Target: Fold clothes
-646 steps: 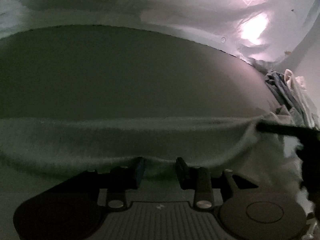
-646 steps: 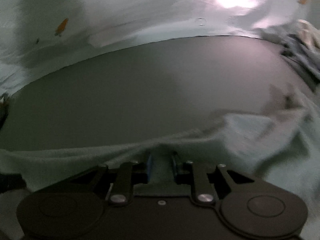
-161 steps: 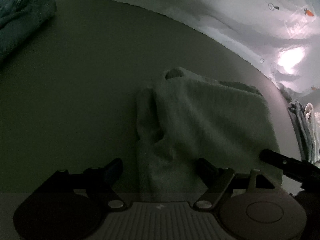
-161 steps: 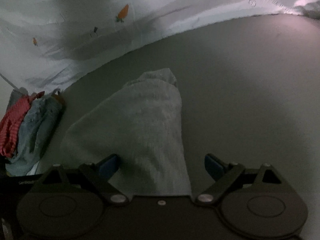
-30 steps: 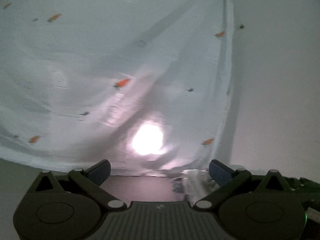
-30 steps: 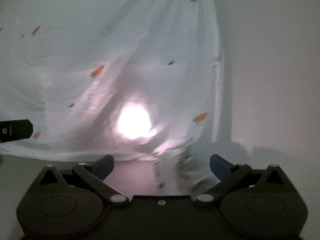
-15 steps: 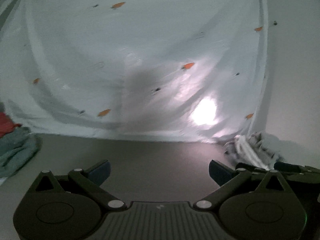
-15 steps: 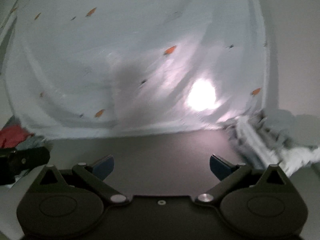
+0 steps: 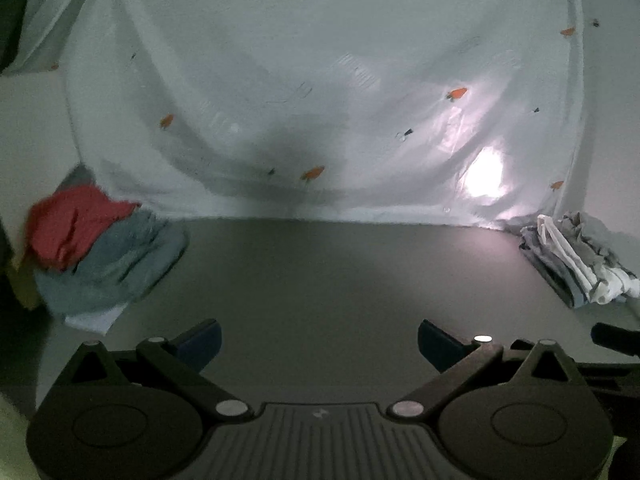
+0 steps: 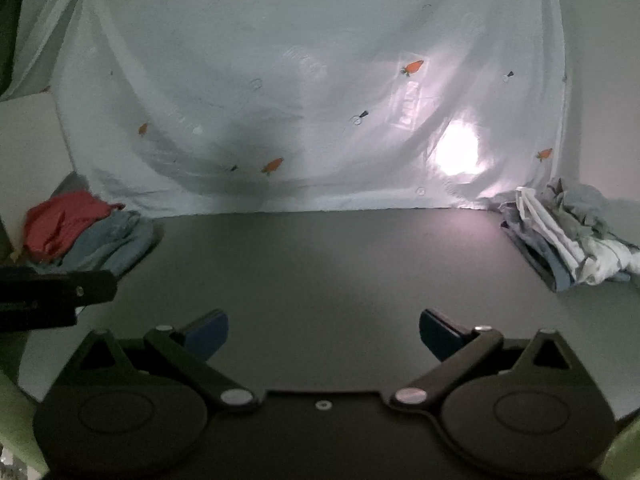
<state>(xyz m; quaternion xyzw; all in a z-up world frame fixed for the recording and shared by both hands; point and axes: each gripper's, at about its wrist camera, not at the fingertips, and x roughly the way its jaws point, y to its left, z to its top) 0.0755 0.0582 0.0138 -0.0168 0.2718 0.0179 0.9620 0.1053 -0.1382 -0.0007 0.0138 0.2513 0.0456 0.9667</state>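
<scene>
A pile of folded clothes, red on top of blue-grey [image 9: 92, 252] [image 10: 80, 236], lies at the table's far left. A heap of grey and white unfolded clothes [image 9: 576, 264] [image 10: 572, 236] lies at the far right. My left gripper [image 9: 318, 340] is open and empty above the dark table [image 9: 320, 272]. My right gripper [image 10: 323, 330] is open and empty too, above the same table [image 10: 320, 260]. Part of the left gripper's body shows at the left edge of the right wrist view [image 10: 52, 296].
A white sheet with small carrot prints [image 9: 320, 100] [image 10: 300, 80] hangs behind the table, with a bright light spot [image 10: 456, 152] low on its right. A pale wall stands at the left [image 9: 32, 152].
Both grippers have swung left and tilted down. The view went from the curtain and right heap to the whole table, with the left pile now in sight. Both stay open.
</scene>
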